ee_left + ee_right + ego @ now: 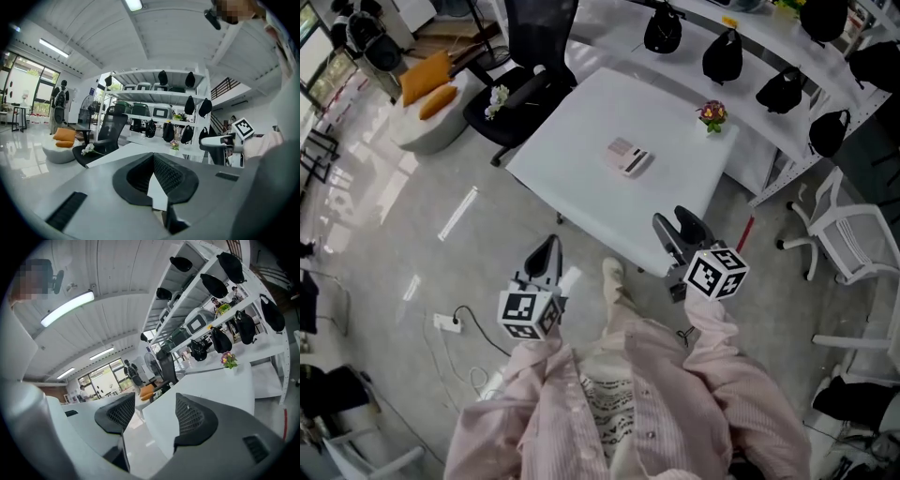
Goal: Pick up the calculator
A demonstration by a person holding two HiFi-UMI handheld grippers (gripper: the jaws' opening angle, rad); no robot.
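The calculator (628,157), pale with a pinkish half, lies flat near the middle of the white table (572,169). Both grippers hang over the floor on my side of the table, well short of the calculator. My left gripper (546,261) is lower left of the table's near corner, its jaws closed together with nothing between them (153,159). My right gripper (680,232) is just off the table's near edge, and its two black fingers stand apart around empty space (150,416). Neither gripper view shows the calculator, only the table's edge (211,385).
A small pot of flowers (711,115) stands at the table's far right corner. A black office chair (520,89) with a white flower sprig is at the far left, a white chair (853,234) at the right. Shelves with black bags (722,56) run behind. A power strip (447,322) lies on the floor.
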